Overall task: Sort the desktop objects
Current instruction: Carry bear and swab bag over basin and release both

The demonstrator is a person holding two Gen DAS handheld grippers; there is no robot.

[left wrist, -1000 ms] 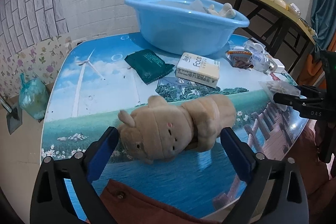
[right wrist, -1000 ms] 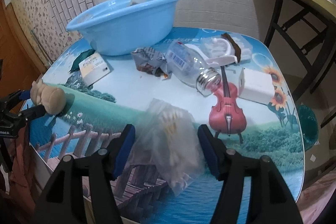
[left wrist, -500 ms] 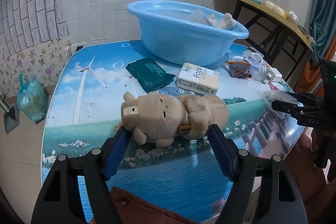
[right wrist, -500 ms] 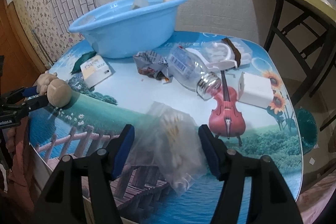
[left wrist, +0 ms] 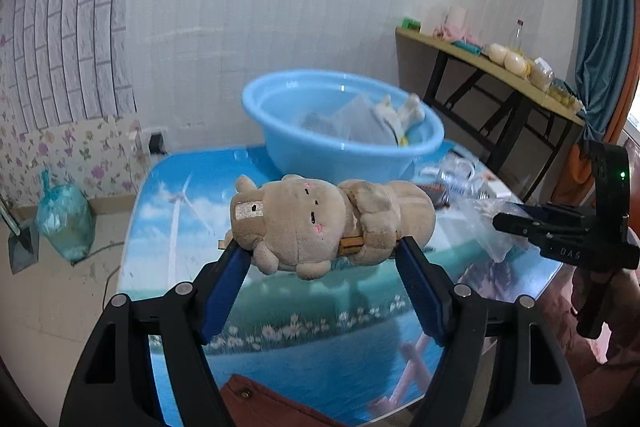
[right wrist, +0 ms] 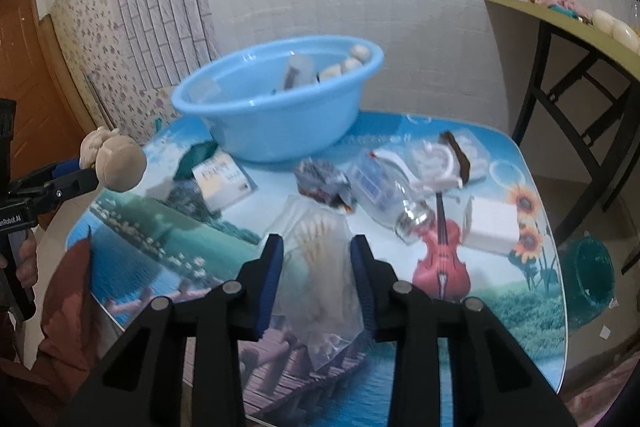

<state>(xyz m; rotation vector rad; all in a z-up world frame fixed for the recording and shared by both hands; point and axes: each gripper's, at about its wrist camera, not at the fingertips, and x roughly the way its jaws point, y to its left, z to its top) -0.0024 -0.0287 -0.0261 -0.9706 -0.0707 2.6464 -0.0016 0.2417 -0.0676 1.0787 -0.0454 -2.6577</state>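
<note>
Left wrist view shows the table (left wrist: 168, 187), printed with sky, windmill and sea, lower in the picture than a second ago, with more of the wall above it. On its far side sits the blue basin (left wrist: 344, 143), with a few things already inside. The plush toy (left wrist: 332, 223), which lay on the table a second ago, now hangs clear above it, lying sideways and clamped between the blue pads of the left gripper (left wrist: 326, 259), whose jaws closed in on it within the last second. Right wrist view: the right gripper (right wrist: 318, 267) has just been narrowing its jaws, and its pads now press the clear plastic bag (right wrist: 320, 259) of pale sticks, lifted at its upper end. Beyond it the glass bottle (right wrist: 394, 199), crumpled wrapper (right wrist: 324, 183), tissue pack (right wrist: 222, 181) and white box (right wrist: 494, 225) lie where they were
</note>
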